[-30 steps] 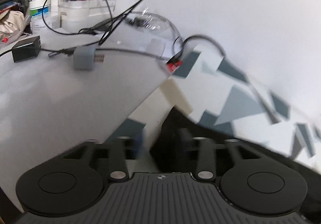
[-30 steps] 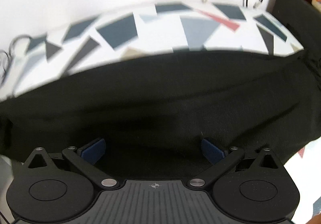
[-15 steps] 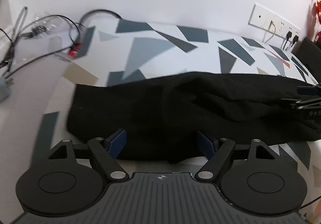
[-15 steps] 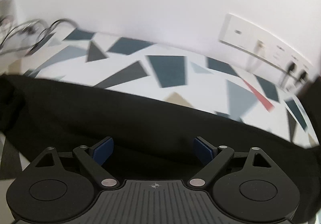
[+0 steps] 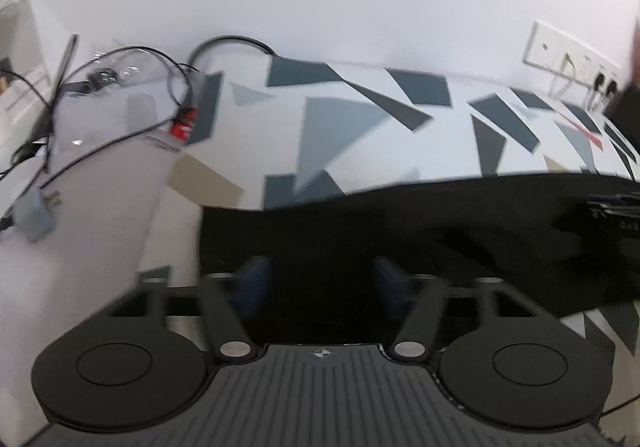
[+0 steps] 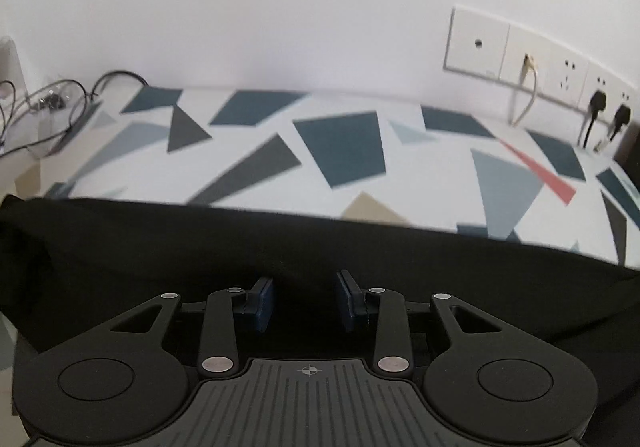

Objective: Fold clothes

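A black garment (image 6: 280, 247) is spread across the near part of a counter (image 6: 340, 151) covered in a grey, blue and red triangle pattern. The right gripper (image 6: 306, 301) is lowered onto the cloth, its fingers closing with a gap left between the blue pads. The left gripper (image 5: 320, 283), blurred, is closing over the garment's left end, fingers apart.

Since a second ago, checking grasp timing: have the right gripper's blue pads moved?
Yes. The right gripper is closing over the black garment; its pads now stand closer together against its own fixed body.
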The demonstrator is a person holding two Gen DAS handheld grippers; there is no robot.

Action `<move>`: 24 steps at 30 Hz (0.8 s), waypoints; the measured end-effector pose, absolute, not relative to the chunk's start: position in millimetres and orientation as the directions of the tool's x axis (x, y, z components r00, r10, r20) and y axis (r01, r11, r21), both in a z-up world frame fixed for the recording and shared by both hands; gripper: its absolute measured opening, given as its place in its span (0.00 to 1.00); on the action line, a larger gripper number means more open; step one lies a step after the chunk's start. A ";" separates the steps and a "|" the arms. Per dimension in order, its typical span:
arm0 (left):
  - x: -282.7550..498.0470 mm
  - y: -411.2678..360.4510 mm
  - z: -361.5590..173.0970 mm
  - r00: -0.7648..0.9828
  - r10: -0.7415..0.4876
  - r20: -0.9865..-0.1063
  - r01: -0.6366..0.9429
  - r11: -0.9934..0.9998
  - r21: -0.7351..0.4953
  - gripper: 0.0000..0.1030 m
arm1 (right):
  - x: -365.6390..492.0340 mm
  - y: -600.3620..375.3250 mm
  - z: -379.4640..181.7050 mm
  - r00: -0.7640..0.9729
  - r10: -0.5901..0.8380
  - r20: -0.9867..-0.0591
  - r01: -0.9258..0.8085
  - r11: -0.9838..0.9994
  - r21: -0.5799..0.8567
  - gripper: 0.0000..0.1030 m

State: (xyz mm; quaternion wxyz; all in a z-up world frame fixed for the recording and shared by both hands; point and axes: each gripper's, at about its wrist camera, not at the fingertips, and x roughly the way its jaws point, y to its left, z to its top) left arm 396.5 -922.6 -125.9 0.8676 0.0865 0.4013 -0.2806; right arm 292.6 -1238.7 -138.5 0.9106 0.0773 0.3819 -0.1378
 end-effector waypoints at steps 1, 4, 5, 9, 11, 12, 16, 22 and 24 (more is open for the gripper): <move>392.9 -925.5 -126.4 0.511 -0.433 -0.742 0.575 0.814 -0.079 0.73 | 291.6 -1239.5 -140.4 0.667 -0.194 -0.720 0.320 0.947 0.041 0.30; 388.9 -934.0 -134.2 0.462 -0.462 -0.757 0.608 0.786 -0.109 0.76 | 286.5 -1244.0 -143.7 0.665 -0.202 -0.719 0.341 0.938 0.052 0.30; 390.5 -936.5 -137.9 0.445 -0.462 -0.767 0.609 0.784 -0.120 0.76 | 285.3 -1245.6 -144.7 0.665 -0.205 -0.718 0.344 0.938 0.050 0.29; 396.9 -939.1 -142.7 0.385 -0.493 -0.780 0.599 0.776 -0.195 0.40 | 283.4 -1250.4 -145.0 0.669 -0.205 -0.714 0.343 0.938 0.052 0.24; 399.8 -937.4 -140.8 0.345 -0.527 -0.777 0.586 0.767 -0.261 0.22 | 282.6 -1253.8 -142.6 0.674 -0.197 -0.712 0.342 0.938 0.064 0.18; 400.0 -935.8 -138.0 0.345 -0.537 -0.770 0.580 0.767 -0.275 0.15 | 281.6 -1256.2 -140.2 0.678 -0.195 -0.709 0.345 0.936 0.073 0.11; 390.5 -931.4 -112.4 0.466 -0.488 -0.738 0.590 0.793 -0.151 0.06 | 272.8 -1267.7 -121.6 0.707 -0.214 -0.674 0.381 0.918 0.108 0.05; 356.7 -919.1 -56.9 0.664 -0.454 -0.595 0.540 0.841 -0.039 0.06 | 248.6 -1281.9 -87.4 0.819 -0.180 -0.544 0.354 0.906 0.233 0.03; 344.7 -915.0 -45.1 0.687 -0.447 -0.573 0.529 0.848 -0.027 0.06 | 234.8 -1285.2 -78.4 0.854 -0.155 -0.497 0.331 0.898 0.289 0.03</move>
